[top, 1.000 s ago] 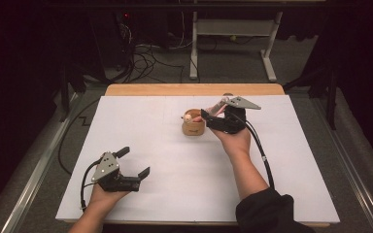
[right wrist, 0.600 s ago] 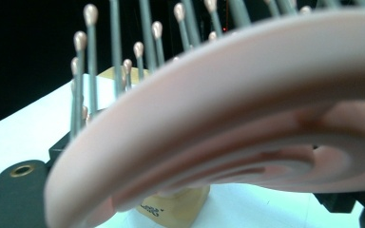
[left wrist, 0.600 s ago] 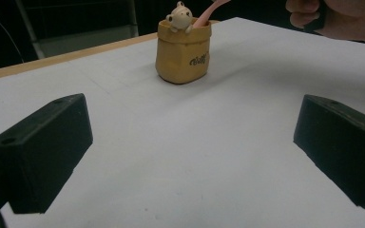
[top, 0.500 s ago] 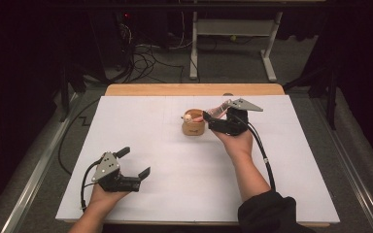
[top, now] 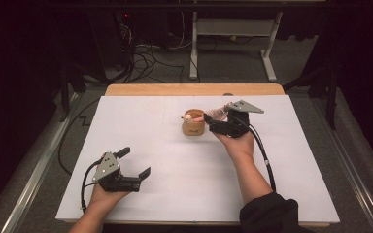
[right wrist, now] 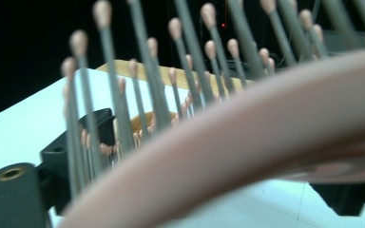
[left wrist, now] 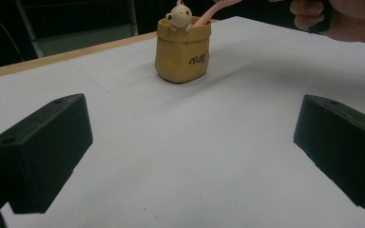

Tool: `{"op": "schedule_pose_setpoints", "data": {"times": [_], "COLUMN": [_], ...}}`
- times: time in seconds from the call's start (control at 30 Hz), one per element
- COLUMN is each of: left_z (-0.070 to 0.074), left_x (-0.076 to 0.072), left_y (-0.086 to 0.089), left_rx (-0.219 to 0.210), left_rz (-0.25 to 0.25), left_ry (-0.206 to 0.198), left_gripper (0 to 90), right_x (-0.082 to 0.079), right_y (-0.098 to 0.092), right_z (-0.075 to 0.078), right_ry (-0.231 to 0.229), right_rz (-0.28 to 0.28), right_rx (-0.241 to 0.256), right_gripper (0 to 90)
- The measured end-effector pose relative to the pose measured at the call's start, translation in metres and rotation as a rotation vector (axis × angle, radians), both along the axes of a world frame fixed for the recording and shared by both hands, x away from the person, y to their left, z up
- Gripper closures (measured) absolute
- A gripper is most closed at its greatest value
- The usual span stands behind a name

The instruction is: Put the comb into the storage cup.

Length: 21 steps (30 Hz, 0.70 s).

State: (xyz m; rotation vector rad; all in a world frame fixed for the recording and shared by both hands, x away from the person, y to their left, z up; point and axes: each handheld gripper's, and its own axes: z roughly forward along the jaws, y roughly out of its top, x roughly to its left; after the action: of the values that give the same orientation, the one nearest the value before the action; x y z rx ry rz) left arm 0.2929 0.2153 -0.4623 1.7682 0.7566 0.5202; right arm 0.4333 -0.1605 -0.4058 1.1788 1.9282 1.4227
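A small tan cup (top: pixel 193 128) with a bear figure (top: pixel 188 117) on its rim stands upright at the middle of the white table. My right gripper (top: pixel 209 121) is just right of it, shut on a pink hairbrush (top: pixel 215 114). The brush handle (left wrist: pixel 208 15) slants down into the mouth of the cup (left wrist: pixel 183 52). In the right gripper view the brush's pink back (right wrist: pixel 247 142) and grey bristles (right wrist: pixel 147 85) sit close in front of the lens. My left gripper (top: pixel 135 162) rests open at the near left, jaws wide apart with nothing between them (left wrist: pixel 190 156).
The white sheet (top: pixel 175 194) covers the table, with a wooden edge (top: pixel 194 90) at the far side. Beyond the table are cables and a white frame's legs (top: pixel 233 53) on the dark floor. The person's right hand (left wrist: pixel 342 19) is near the cup.
The right gripper has shifted slightly toward the person with the brush, whose handle end now sits lower at the cup. The left gripper has not moved.
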Motion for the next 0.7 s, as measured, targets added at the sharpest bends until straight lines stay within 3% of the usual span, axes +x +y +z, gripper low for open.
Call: {"op": "schedule_pose_setpoints", "data": {"times": [0.4, 0.7], "left_z": [-0.0004, -0.0006], "left_x": [0.0003, 0.0004], "left_y": [-0.0006, -0.0007], "left_rx": [0.000, 0.002], "left_rz": [-0.002, -0.003], "left_ry": [0.004, 0.004], "left_gripper": [0.0, 0.0], "right_x": [0.0014, 0.0017], "right_y": [-0.0065, -0.0076], "right_z": [-0.0018, -0.0044], "right_ry": [0.027, 0.034], "right_rz": [-0.014, 0.005], "right_rx": [0.007, 0.014], "right_gripper": [5.5, 0.2]}}
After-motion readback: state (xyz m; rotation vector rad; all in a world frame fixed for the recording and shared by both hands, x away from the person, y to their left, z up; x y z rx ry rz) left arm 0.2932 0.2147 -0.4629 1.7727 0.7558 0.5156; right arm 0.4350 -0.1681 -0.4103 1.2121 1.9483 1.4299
